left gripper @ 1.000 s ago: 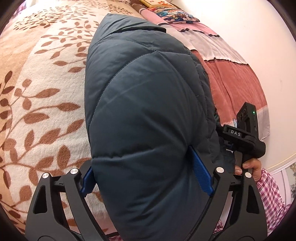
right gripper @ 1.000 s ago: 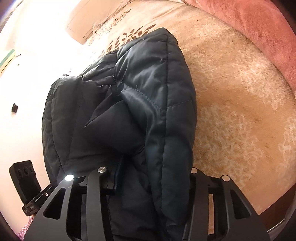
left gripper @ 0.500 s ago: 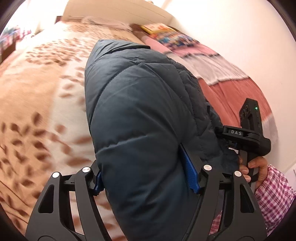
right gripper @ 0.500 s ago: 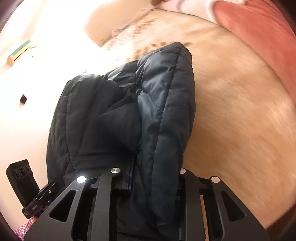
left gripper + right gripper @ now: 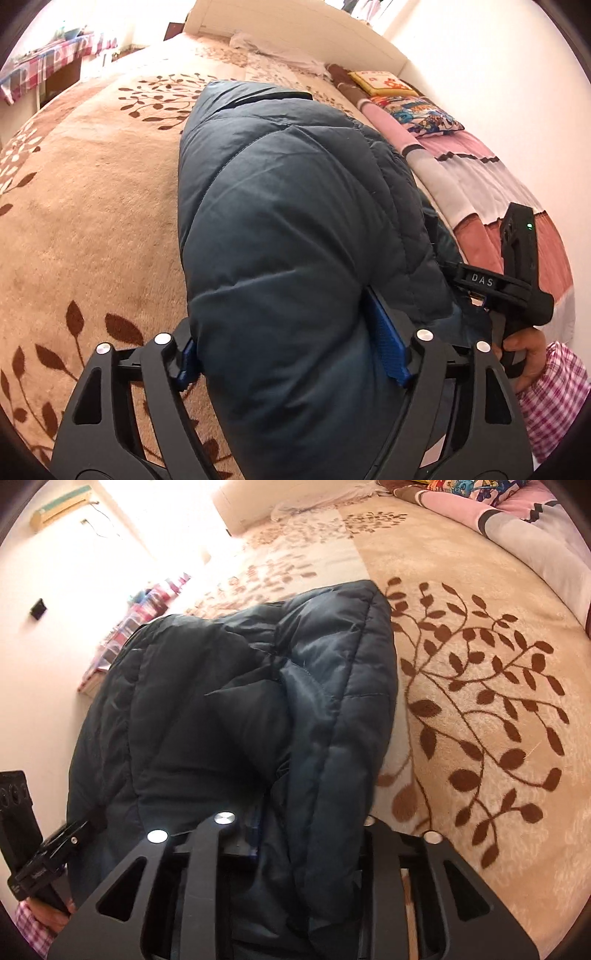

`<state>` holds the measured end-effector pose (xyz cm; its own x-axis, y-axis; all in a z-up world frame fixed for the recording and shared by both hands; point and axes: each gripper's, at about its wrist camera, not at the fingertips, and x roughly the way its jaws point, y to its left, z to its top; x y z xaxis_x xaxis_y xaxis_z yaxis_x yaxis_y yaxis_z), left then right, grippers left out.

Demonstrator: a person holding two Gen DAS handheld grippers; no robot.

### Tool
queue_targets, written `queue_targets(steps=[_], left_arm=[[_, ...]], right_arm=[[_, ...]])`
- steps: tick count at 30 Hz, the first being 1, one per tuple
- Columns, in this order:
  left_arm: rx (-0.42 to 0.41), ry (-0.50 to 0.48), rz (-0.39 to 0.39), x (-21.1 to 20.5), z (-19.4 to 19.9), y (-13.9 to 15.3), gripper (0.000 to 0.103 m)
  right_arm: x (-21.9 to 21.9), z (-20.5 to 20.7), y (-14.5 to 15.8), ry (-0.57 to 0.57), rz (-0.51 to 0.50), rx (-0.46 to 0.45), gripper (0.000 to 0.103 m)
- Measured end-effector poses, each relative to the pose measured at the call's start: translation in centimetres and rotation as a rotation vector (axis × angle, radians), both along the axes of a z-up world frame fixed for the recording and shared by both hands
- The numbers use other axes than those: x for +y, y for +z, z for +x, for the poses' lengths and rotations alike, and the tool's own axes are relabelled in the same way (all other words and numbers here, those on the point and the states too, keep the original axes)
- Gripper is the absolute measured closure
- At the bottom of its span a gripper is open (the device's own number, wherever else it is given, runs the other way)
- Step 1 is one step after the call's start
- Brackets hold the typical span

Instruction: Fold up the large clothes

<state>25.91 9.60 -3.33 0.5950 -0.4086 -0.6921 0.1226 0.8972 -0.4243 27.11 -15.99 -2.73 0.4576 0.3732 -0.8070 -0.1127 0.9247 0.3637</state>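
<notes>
Left wrist: leaf-patterned blanket (image 5: pixel 92 229), white headboard (image 5: pixel 295 33).

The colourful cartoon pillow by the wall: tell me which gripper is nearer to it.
Right. The right gripper grips the jacket on the side facing the pillow; the left gripper grips the jacket's other side, farther away.

Jacket (image 5: pixel 280 229) – quilted, puffy cloth with slight sheen; blanket (image 5: pixel 92 221) – plush fleece; gripper (image 5: pixel 295 354) arms – matt black plastic.
</notes>
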Motion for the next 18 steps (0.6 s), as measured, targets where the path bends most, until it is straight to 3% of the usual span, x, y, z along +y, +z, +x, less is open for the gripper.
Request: queue_targets(steps=[1,3,6,8,13,14,16,17,18], left_arm=[[0.0,0.005,-0.001,0.0,-0.2,0.0,0.023],[0.005,0.016,0.017,-0.3,-0.7,0.2,0.02],[0.017,0.033,0.061,-0.2,-1.2,1.2,0.02],[0.008,0.054,0.087,0.1,-1.8,2.1,0.02],[-0.12,0.067,0.177,-0.1,-5.2,5.9,0.02],[-0.138,0.067,0.191,-0.2,-5.9,6.6,0.02],[-0.187,0.049,0.207,-0.6,-7.9,8.3,0.02],[-0.201,0.045,0.225,-1.0,-8.9,8.9,0.02],[-0.209,0.043,0.236,-1.1,-9.6,9.2,0.02]], right_arm=[[-0.4,0.0,-0.1,-0.021,0.004,0.006,0.055],[-1.5,-0.3,-0.4,-0.05,0.028,0.02,0.047],[-3.7,-0.4,1.1,-0.078,0.09,0.036,0.046],[-4.3,-1.3,2.6,-0.089,0.099,-0.005,0.046],[-5.4,-4.3,6.5,-0.091,0.079,-0.111,0.047],[-5.3,-5.6,7.5,-0.069,0.075,-0.139,0.05],[-4.4,-7.7,8.6,0.007,0.084,-0.176,0.077],[-3.7,-9.2,8.7,0.065,0.103,-0.181,0.084],[-3.1,-10.3,8.8,0.099,0.106,-0.179,0.097]])
